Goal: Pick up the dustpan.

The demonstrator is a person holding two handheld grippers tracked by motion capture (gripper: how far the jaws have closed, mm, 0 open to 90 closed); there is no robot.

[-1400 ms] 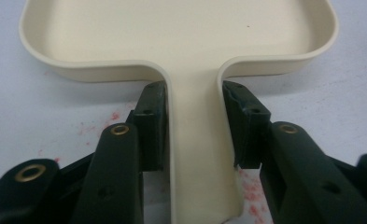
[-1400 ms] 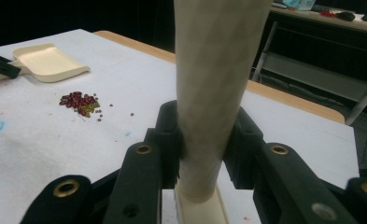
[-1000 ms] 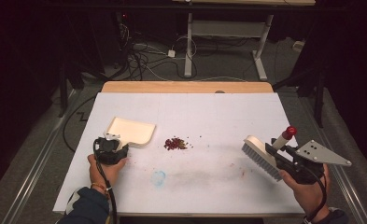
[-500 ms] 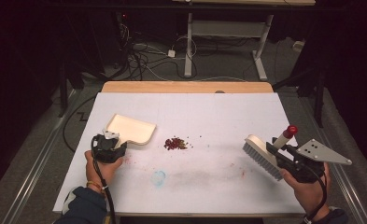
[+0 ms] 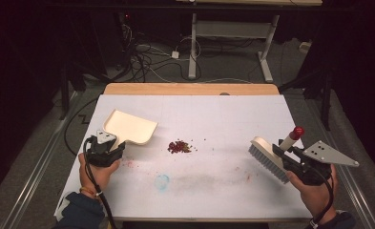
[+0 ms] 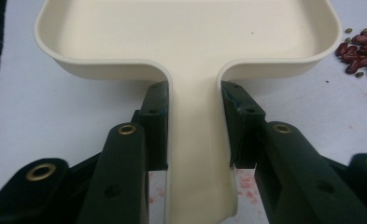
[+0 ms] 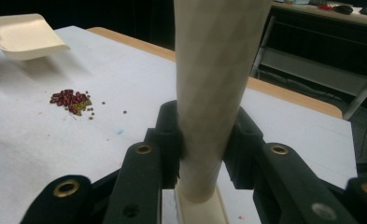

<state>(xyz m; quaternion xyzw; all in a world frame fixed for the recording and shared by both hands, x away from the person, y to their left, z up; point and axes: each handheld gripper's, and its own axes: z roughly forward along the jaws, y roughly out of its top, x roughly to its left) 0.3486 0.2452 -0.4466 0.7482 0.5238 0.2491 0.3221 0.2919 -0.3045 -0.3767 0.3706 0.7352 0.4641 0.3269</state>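
Both tongs stay clamped: left tongs (image 5: 109, 149) lift the dustpan (image 5: 130, 127) off the bench (image 5: 213, 186), right tongs (image 5: 284, 159) hold the brush (image 5: 269, 157); sweeping the beans (image 5: 179, 146) comes next.

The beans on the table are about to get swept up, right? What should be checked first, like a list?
1. Dustpan handle clamped by the left gripper: ok, jaws press both sides of the handle.
2. Brush handle clamped by the right gripper: ok.
3. Beans gathered in one pile: mostly ok, a few strays lie beside it.
4. Dustpan's open edge faces the pile: ok in the high view.
5. Dustpan's lip flat on the table: not ok, the right gripper view shows it lifted.
6. Brush on the far side of the beans from the dustpan: ok.
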